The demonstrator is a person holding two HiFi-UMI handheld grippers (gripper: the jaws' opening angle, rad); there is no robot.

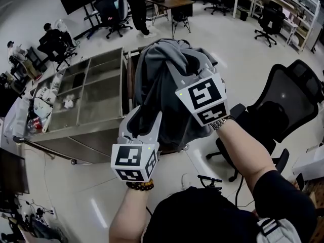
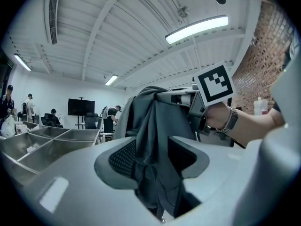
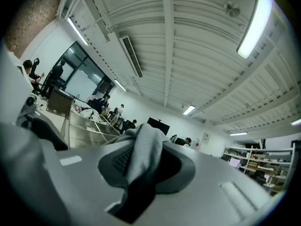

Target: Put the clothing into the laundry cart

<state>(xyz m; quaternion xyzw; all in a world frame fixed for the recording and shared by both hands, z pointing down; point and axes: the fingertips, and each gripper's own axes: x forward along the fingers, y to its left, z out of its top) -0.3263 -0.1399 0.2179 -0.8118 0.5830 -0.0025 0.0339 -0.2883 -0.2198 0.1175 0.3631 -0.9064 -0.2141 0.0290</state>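
Observation:
A dark grey garment hangs in the air between both grippers, above the right end of a steel cart with several open compartments. My left gripper is shut on a lower fold of the garment, its jaws pinching the cloth between the pads. Higher and further off, my right gripper is shut on the garment's top edge. In the left gripper view the right gripper shows with its marker cube, holding the cloth up. Most of the garment droops below the jaws.
The cart holds some white items in its left compartments. A black mesh office chair stands close on the right. People sit and stand at desks further off, with more chairs around.

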